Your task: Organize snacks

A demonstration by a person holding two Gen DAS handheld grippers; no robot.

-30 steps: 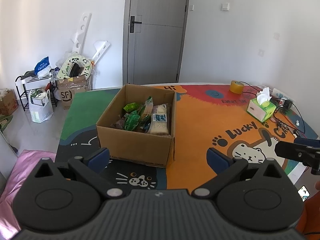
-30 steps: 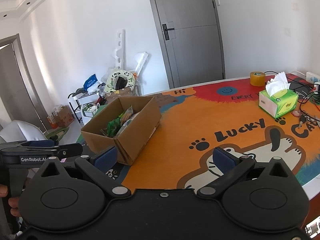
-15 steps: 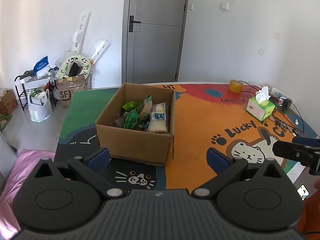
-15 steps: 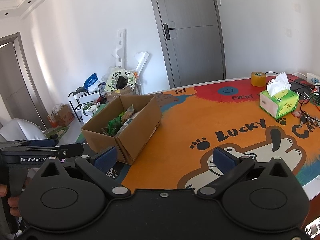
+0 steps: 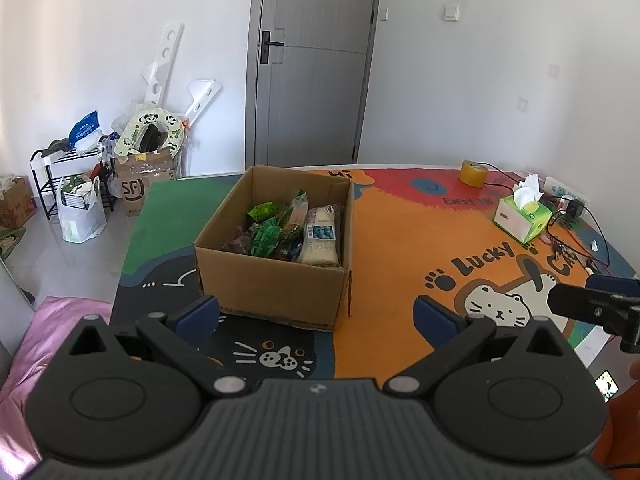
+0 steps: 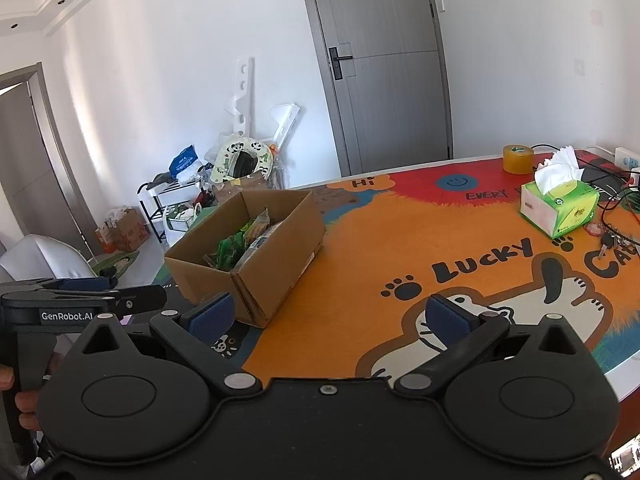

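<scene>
An open cardboard box stands on the colourful cartoon mat of the table. Inside it lie several snack packs: green packets and a pale pack with a blue label. My left gripper is open, held above the table's near edge just short of the box, nothing between its fingers. My right gripper is open too, over the mat to the right of the box and empty. In the right wrist view the left gripper's body shows at the left edge, held by a hand.
A green tissue box, a roll of tape, cables and a power strip sit at the table's far right. A shoe rack, bags and cartons crowd the floor left of the grey door. A pink cushion lies at lower left.
Both grippers have drawn back and risen slightly, so the box sits a little farther and lower in view. Both stay open and nothing was picked up.
</scene>
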